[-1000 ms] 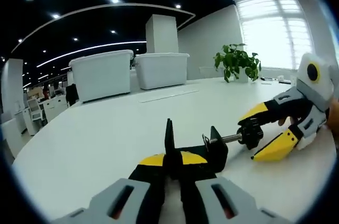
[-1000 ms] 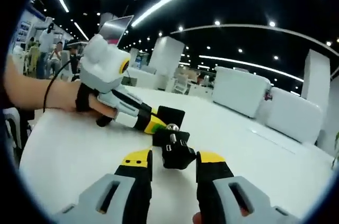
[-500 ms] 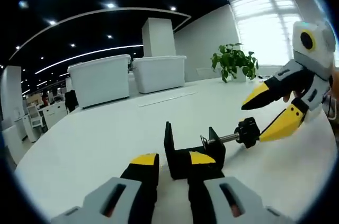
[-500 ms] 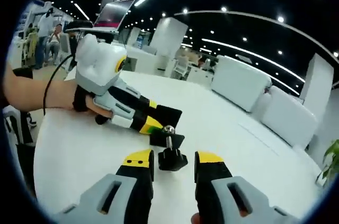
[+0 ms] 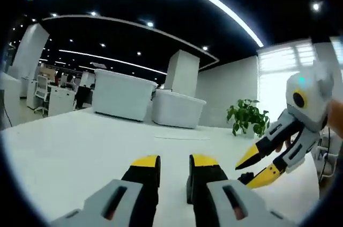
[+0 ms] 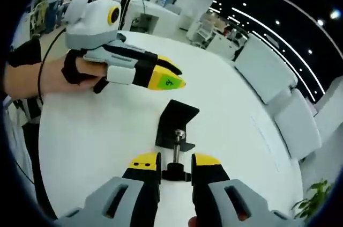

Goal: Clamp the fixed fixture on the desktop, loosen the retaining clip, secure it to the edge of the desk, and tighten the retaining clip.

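Observation:
A black C-clamp fixture (image 6: 177, 122) lies on the white table (image 6: 96, 130), its screw pointing toward the right gripper view's camera. My right gripper (image 6: 176, 161) has its jaws tight on either side of the screw's black knob (image 6: 176, 172). My left gripper (image 6: 174, 75), held by a hand (image 6: 48, 74), hovers above and beyond the clamp, apart from it. In the left gripper view my left gripper (image 5: 174, 161) shows a narrow gap with nothing in it, and my right gripper (image 5: 247, 172) comes in low from the right.
Two white bins (image 5: 120, 95) (image 5: 177, 110) and a potted plant (image 5: 247, 117) stand at the table's far side. In the right gripper view the table's curved edge (image 6: 40, 146) runs down the left, with floor beyond it.
My left gripper let go of the clamp body and rose away from it. My right gripper came in over the screw, with its jaws on both sides of the knob.

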Tool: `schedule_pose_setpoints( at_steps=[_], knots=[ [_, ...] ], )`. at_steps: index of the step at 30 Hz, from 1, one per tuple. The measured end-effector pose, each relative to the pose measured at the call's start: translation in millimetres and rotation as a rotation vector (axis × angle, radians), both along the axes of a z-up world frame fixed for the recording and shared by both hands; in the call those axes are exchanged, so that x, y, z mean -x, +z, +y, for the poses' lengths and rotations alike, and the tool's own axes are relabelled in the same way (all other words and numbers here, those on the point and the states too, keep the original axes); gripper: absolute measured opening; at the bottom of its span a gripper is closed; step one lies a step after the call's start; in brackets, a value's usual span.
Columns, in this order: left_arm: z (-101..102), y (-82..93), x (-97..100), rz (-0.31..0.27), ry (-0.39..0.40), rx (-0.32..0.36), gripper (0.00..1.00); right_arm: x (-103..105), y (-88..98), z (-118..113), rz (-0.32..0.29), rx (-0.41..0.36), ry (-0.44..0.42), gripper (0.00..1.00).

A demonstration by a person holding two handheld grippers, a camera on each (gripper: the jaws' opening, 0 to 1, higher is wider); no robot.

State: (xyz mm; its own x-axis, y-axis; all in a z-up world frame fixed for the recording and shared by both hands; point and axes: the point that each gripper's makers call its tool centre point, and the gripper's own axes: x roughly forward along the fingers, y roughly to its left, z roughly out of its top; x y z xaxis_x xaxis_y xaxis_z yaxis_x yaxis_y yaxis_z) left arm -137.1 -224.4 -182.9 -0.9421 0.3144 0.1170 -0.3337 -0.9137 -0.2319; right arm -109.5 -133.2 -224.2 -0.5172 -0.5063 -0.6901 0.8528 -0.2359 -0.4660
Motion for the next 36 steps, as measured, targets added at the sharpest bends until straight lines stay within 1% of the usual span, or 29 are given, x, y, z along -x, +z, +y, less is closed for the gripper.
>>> schedule_pose_setpoints(
  at_steps=[2, 3, 4, 5, 9, 13, 17, 19, 21, 22, 23, 24, 26, 27, 29, 30, 31, 32, 36],
  knots=[
    [-2.0, 1.4, -1.5, 0.006, 0.002, -0.014, 0.22, 0.2, -4.4, -0.4, -0.02, -0.047, -0.01, 0.21],
    [-2.5, 1.6, -3.6, 0.009, 0.016, -0.011, 0.22, -0.9, -9.6, 2.6, -0.05, -0.083, -0.028, 0.21],
    [-5.6, 1.6, -4.4, 0.014, 0.035, -0.004, 0.21, -1.0, -12.4, 3.0, -0.061, -0.102, -0.027, 0.21],
    [-7.4, 2.9, -4.9, 0.022, 0.041, -0.011, 0.21, 1.3, -13.6, 2.7, -0.058, -0.11, -0.035, 0.21],
    [-11.6, 3.1, -5.7, 0.017, 0.056, -0.042, 0.21, 10.0, -17.1, 3.7, -0.038, -0.159, -0.032, 0.21],
    [-10.2, 3.5, -6.8, 0.018, 0.05, -0.045, 0.21, 17.8, -20.5, 0.7, -0.042, -0.178, -0.038, 0.21],
    [-10.3, 4.7, -7.9, 0.02, 0.047, -0.058, 0.21, 18.4, -24.7, -3.6, -0.035, -0.213, -0.027, 0.17],
    [-10.4, 4.8, -7.8, 0.019, 0.045, -0.066, 0.21, 21.3, -26.7, -4.9, -0.017, -0.24, -0.023, 0.16],
    [-8.9, 4.8, -7.9, 0.021, 0.037, -0.066, 0.17, 21.9, -28.3, -5.5, -0.009, -0.265, -0.021, 0.16],
    [-5.9, 3.4, -7.9, 0.016, 0.028, -0.056, 0.17, 23.3, -28.6, -5.8, -0.001, -0.272, -0.029, 0.16],
    [-2.5, 2.3, -7.5, 0.013, 0.019, -0.043, 0.17, 27.8, -27.2, -2.0, 0.03, -0.307, -0.042, 0.16],
    [-0.6, 2.1, -7.8, 0.015, 0.014, -0.035, 0.17, 27.0, -28.2, -3.5, 0.042, -0.317, -0.03, 0.16],
    [0.2, 2.0, -7.5, 0.014, 0.01, -0.03, 0.17, 26.4, -29.5, -4.1, 0.041, -0.318, -0.045, 0.13],
    [0.0, 1.9, -7.3, 0.014, 0.009, -0.029, 0.17, 26.9, -30.8, -3.8, 0.059, -0.339, -0.047, 0.12],
    [-1.8, 1.8, -6.5, 0.012, 0.013, -0.035, 0.17, 18.2, -31.0, -1.7, 0.092, -0.38, -0.032, 0.07],
    [-2.7, 2.3, -6.6, 0.012, 0.013, -0.044, 0.17, 17.8, -32.1, -2.8, 0.108, -0.392, -0.031, 0.07],
    [-4.2, 2.4, -6.4, 0.012, 0.016, -0.048, 0.17, 19.4, -31.1, -1.7, 0.139, -0.416, -0.037, 0.06],
    [-5.3, 2.8, -6.4, 0.013, 0.019, -0.053, 0.17, 20.4, -30.9, -3.5, 0.169, -0.437, -0.016, 0.06],
    [-6.5, 3.3, -6.2, 0.014, 0.018, -0.061, 0.17, 23.3, -31.4, -5.8, 0.237, -0.472, -0.008, 0.06]
  ],
)
